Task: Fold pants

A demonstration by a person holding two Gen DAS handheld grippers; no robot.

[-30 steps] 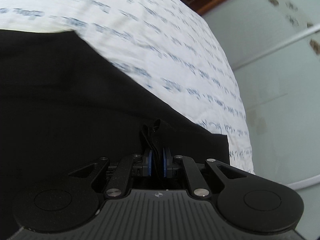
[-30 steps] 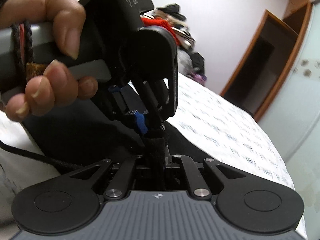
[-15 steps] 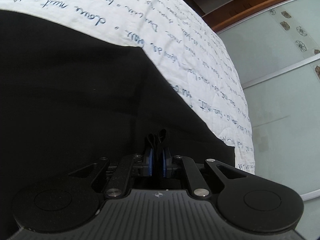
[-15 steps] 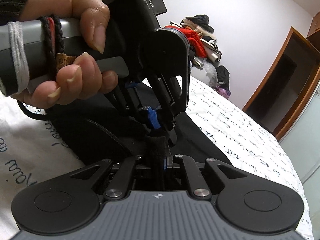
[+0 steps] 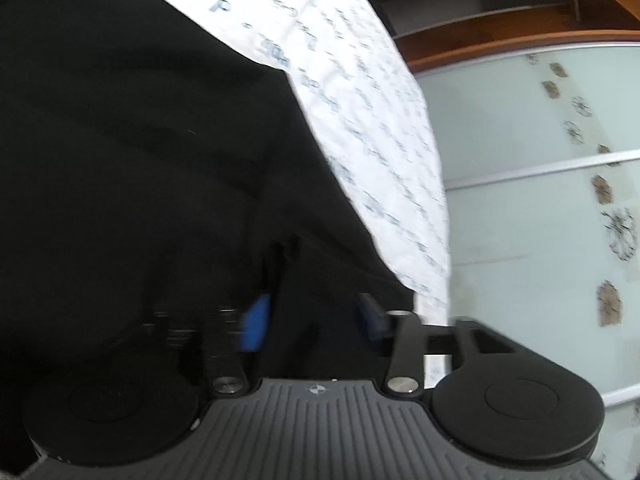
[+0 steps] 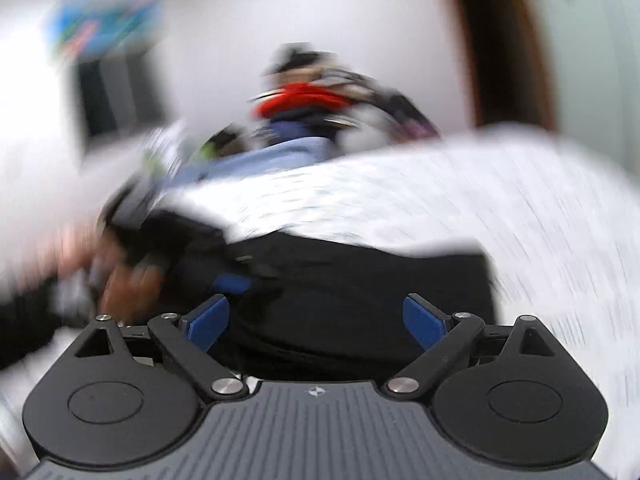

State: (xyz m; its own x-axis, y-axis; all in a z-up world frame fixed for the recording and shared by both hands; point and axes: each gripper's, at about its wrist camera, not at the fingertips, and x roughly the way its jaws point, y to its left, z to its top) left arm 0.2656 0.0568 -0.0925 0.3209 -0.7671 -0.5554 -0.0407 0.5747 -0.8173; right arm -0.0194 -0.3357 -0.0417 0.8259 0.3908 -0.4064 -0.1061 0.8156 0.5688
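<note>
Both grippers let go since half a second back: left gripper (image 5: pixel 310 318) and right gripper (image 6: pixel 316 320) now spread wide, nothing pinched. Black pants (image 5: pixel 140 160) lie on the printed white bedsheet (image 5: pixel 380 128), directly under and ahead of both. Only the right view, heavily blurred, shows the left hand (image 6: pixel 120 280) off to its left and a clothes pile (image 6: pixel 312 108) ahead; only the left view shows the glass wardrobe door (image 5: pixel 540 200).
</note>
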